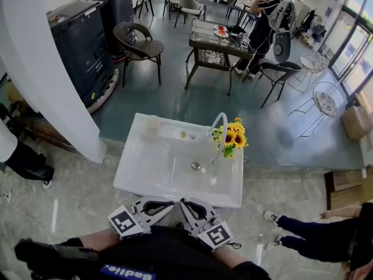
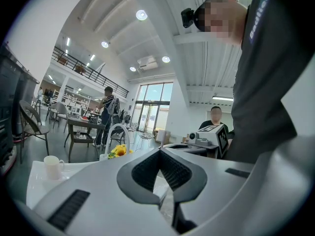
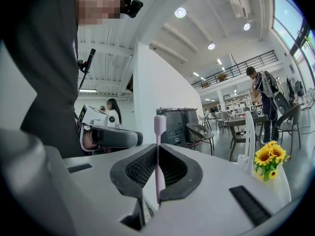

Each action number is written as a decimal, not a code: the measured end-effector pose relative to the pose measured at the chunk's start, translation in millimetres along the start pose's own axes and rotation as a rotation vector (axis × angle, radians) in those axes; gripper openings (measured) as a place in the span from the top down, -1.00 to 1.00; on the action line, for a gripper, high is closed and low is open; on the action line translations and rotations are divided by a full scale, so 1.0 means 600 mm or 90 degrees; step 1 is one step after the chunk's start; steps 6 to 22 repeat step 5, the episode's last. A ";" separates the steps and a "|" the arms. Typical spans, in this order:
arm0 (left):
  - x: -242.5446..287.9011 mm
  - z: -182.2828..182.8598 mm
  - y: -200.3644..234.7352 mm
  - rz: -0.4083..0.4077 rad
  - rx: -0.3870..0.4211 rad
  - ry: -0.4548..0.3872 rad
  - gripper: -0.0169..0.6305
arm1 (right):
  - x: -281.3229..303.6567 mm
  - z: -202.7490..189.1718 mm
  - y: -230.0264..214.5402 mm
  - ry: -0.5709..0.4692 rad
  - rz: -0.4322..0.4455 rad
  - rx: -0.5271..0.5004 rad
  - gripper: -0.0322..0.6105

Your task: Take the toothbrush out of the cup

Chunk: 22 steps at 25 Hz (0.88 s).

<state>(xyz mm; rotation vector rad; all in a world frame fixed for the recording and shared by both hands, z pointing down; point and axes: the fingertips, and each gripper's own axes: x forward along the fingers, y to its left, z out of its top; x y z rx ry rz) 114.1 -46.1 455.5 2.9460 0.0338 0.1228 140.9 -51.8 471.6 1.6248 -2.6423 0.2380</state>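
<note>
In the right gripper view a pink toothbrush [image 3: 159,156] stands upright between the black pads, bristle head on top. My right gripper [image 3: 158,150] is shut on its handle. The left gripper [image 2: 160,152] has its pads meeting at the tips with nothing between them. A white cup [image 2: 51,166] stands on the back left of the white sink basin [image 2: 34,181]; in the head view the cup [image 1: 152,124] is well beyond both grippers. My left gripper [image 1: 166,205] and right gripper [image 1: 187,207] are held close together just before the basin's near edge [image 1: 175,194].
A curved white faucet [image 1: 220,127] and a vase of sunflowers [image 1: 230,137] stand at the basin's back right. A white pillar [image 1: 52,69] rises on the left. A wicker chair [image 1: 137,45] and a table [image 1: 218,42] stand beyond, with people nearby.
</note>
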 end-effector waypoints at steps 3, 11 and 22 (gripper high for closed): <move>0.001 -0.001 -0.001 -0.002 0.004 0.001 0.94 | -0.002 0.000 -0.001 0.002 -0.001 0.000 0.84; 0.002 -0.002 -0.002 -0.002 0.005 0.001 0.94 | -0.003 -0.001 -0.003 0.002 -0.002 -0.001 0.84; 0.002 -0.002 -0.002 -0.002 0.005 0.001 0.94 | -0.003 -0.001 -0.003 0.002 -0.002 -0.001 0.84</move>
